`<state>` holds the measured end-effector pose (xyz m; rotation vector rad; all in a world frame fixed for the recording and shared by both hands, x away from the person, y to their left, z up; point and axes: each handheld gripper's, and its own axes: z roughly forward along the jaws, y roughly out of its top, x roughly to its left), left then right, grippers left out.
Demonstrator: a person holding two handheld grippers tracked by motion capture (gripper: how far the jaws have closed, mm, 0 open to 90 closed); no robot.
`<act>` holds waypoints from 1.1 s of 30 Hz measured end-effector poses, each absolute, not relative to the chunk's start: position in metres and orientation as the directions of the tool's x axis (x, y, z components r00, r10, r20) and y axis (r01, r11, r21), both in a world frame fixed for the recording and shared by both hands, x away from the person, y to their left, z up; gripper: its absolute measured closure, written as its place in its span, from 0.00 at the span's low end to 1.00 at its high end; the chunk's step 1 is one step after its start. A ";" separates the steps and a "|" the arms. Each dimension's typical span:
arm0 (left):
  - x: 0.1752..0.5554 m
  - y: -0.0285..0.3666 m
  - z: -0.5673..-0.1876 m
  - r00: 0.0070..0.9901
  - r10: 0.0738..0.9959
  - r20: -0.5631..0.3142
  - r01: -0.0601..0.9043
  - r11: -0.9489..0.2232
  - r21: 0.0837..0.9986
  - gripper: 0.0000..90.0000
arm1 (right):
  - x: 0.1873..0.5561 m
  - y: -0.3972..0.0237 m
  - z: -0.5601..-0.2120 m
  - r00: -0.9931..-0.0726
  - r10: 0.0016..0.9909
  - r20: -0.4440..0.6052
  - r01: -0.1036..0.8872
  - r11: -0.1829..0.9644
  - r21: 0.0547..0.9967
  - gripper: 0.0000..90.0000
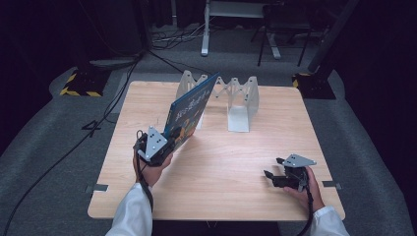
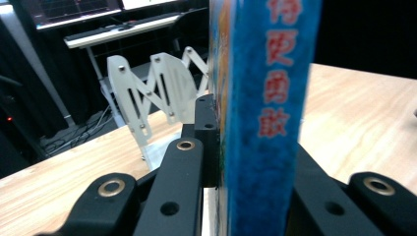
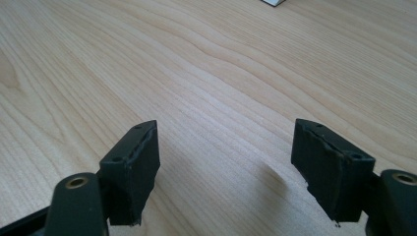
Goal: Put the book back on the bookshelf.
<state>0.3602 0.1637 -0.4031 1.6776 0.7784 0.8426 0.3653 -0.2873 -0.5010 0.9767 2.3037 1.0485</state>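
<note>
1. The left gripper (image 1: 156, 147) has its jaws clamped on the lower edge of a blue book (image 1: 189, 112), which stands tilted above the table (image 1: 221, 162) and leans up and away from the fingers toward the white rack (image 1: 231, 98).
2. From where I stand, the step looks like carrying the book to a slot of that rack, just beyond the fingertips. To do it well I would keep the squeeze firm, bring the book upright before it meets the dividers, and lower it edge-first between two of them.
3. In the left gripper view the spine (image 2: 268, 123) sits between the black fingers (image 2: 206, 132). It is a thick, glossy hardcover with red characters printed down the blue. Held at one edge, it may pivot in the pads.
4. The rack (image 2: 147, 93) is an accordion of thin white plates joined by riveted crossbars; light, so a knock might slide it.
5. The table is pale wood grain, smooth and matt.
6. The right gripper (image 1: 276, 172) rests low near the right edge, its jaws wide apart with nothing but bare wood between the rubbery black pads (image 3: 133, 167). It could steady the rack.
</note>
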 end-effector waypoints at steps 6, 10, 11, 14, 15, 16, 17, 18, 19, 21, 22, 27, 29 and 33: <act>0.377 0.162 -0.406 0.501 0.858 0.113 0.100 -0.187 0.977 0.92 | 0.365 -0.287 -0.501 -0.665 0.742 -0.088 0.421 0.470 0.776 0.30; 0.390 0.160 -0.414 0.476 0.876 0.076 0.123 -0.152 0.981 0.92 | 0.365 -0.287 -0.501 -0.666 0.741 -0.090 0.419 0.471 0.776 0.30; 0.391 0.161 -0.416 0.473 0.880 0.056 0.125 -0.130 0.984 0.92 | 0.365 -0.287 -0.501 -0.666 0.741 -0.090 0.420 0.471 0.776 0.30; 0.395 0.163 -0.418 0.479 0.877 0.041 0.135 -0.120 0.983 0.92 | 0.365 -0.286 -0.501 -0.670 0.737 -0.093 0.417 0.477 0.773 0.31; 0.394 0.163 -0.419 0.483 0.874 0.049 0.142 -0.133 0.981 0.92 | 0.365 -0.286 -0.502 -0.675 0.731 -0.098 0.415 0.486 0.769 0.31; 0.394 0.163 -0.420 0.480 0.876 0.047 0.148 -0.133 0.980 0.92 | 0.365 -0.285 -0.502 -0.678 0.728 -0.102 0.414 0.492 0.766 0.31; 0.395 0.163 -0.422 0.475 0.879 0.050 0.154 -0.139 0.978 0.92 | 0.365 -0.285 -0.502 -0.679 0.726 -0.106 0.411 0.496 0.765 0.31; 0.395 0.163 -0.423 0.472 0.881 0.044 0.157 -0.133 0.979 0.92 | 0.365 -0.284 -0.502 -0.680 0.724 -0.110 0.411 0.502 0.761 0.31; 0.395 0.163 -0.425 0.464 0.885 0.033 0.162 -0.122 0.979 0.92 | 0.365 -0.284 -0.502 -0.681 0.724 -0.112 0.412 0.505 0.759 0.31; 0.396 0.163 -0.427 0.455 0.890 0.026 0.165 -0.113 0.980 0.92 | 0.365 -0.283 -0.502 -0.683 0.722 -0.115 0.411 0.509 0.756 0.31; 0.399 0.161 -0.430 0.438 0.899 0.014 0.179 -0.102 0.979 0.92 | 0.365 -0.283 -0.503 -0.683 0.722 -0.111 0.415 0.508 0.755 0.31; 0.407 0.156 -0.437 0.414 0.910 0.000 0.210 -0.096 0.973 0.92 | 0.366 -0.284 -0.503 -0.683 0.723 -0.104 0.419 0.504 0.756 0.31; 0.409 0.155 -0.438 0.411 0.912 0.000 0.214 -0.096 0.972 0.92 | 0.366 -0.284 -0.503 -0.683 0.723 -0.103 0.419 0.504 0.755 0.31; 0.414 0.151 -0.438 0.401 0.916 -0.006 0.214 -0.087 0.973 0.92 | 0.367 -0.284 -0.503 -0.683 0.724 -0.100 0.421 0.502 0.755 0.30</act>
